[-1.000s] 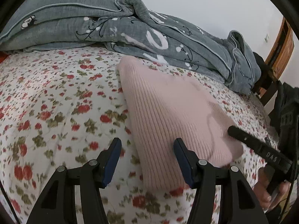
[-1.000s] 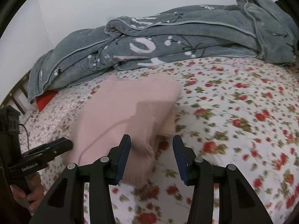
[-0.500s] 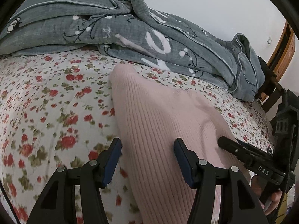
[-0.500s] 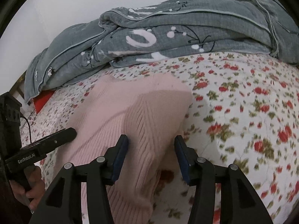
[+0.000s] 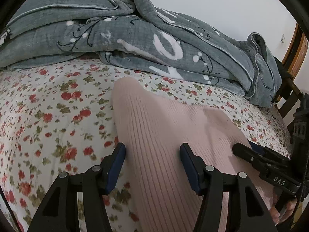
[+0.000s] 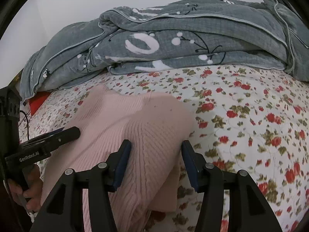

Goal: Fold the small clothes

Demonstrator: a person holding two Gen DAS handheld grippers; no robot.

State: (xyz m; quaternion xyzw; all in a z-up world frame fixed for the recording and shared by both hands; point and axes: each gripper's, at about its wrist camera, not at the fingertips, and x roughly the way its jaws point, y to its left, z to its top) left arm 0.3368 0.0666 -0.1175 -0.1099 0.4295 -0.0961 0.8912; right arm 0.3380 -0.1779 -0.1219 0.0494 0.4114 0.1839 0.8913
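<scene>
One pink ribbed knit garment [image 5: 166, 145] folded on floral bedsheet [image 5: 58, 116], left gripper [image 5: 152, 166] jaws apart, right gripper [image 6: 156, 162] jaws opening, both straddling it

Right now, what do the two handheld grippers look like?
Both are matte black frames with round silver pivot pins and dark blue finger pads. The left gripper carries white "GenRobot.AI" lettering and a thin black cable; the right gripper shows white "DAS" lettering.

light: soft, even | fisheye edges warped | slight motion blur

Pale pink ribbed knit garment [image 5: 164, 135] on white bedsheet [image 5: 58, 116] with red-flower, green-leaf print; behind garment, grey blanket [image 5: 135, 38], white motifs.
</scene>
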